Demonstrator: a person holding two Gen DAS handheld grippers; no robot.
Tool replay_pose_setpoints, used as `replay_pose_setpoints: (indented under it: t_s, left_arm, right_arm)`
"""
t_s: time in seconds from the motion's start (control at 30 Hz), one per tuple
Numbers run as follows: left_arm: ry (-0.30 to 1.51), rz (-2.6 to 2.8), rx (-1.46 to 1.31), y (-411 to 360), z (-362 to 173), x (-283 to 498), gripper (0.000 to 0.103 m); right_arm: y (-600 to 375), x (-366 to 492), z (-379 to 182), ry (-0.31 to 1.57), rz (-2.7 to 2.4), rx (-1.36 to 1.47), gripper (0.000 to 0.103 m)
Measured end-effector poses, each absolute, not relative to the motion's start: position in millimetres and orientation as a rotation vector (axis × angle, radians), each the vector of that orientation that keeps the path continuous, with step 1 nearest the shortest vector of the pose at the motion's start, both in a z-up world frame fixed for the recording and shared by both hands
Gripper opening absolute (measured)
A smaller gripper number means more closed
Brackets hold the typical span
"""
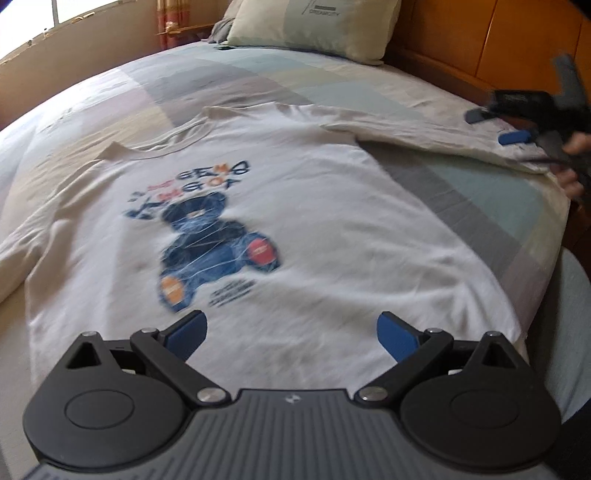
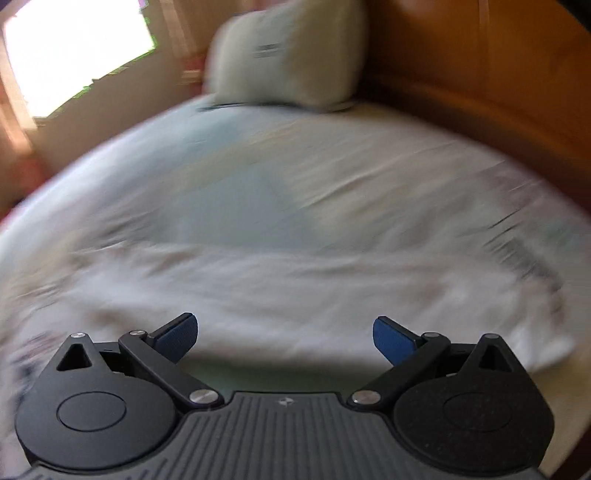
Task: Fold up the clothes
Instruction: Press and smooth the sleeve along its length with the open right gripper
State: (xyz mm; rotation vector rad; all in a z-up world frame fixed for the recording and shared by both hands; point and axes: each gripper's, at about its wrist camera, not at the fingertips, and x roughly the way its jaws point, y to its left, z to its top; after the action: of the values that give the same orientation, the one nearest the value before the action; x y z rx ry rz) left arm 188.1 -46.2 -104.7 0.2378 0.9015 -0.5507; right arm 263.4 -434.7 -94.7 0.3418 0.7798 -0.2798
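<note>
Both grippers — left gripper [image 1: 291, 332], right gripper [image 2: 285, 338] — gape over a blurred t-shirt [image 1: 295, 206].

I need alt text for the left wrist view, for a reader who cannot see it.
A white T-shirt with a blue bear print lies spread flat on a bed. The open left tongs hover over its hem, and the right tongs are near one sleeve.

The bed [image 1: 258, 74] carries a patchwork sheet [image 1: 461, 192] in pale blocks of grey, green and cream. A white T-shirt [image 1: 314, 206] lies flat on the sheet, print side up. A pillow [image 1: 306, 26] rests at the head, against the wooden headboard [image 1: 498, 37].
</note>
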Motion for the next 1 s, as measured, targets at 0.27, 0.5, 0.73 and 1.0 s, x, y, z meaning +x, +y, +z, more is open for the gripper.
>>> replay_pose_setpoints:
  t_s: [0.27, 0.5, 0.73, 1.0]
  left_arm:
    - [0.927, -0.544, 0.23, -51, -114, 195, 0.098]
    - [0.938, -0.512, 0.231, -41, -121, 203, 0.098]
    - [0.927, -0.494, 0.215, -29, -121, 199, 0.098]
    - [0.916, -0.467, 0.214, -19, -119, 196, 0.098]
  right_arm:
    - [-424, 329, -145, 0.914, -0.53, 0.23, 0.103]
    - [-467, 357, -147, 0.897, -0.564, 0.243, 0.103]
    - [-454, 361, -124, 0.931, -0.516, 0.306, 0.103]
    - [-375, 383, -139, 1.013, -0.381, 0.276, 0.103]
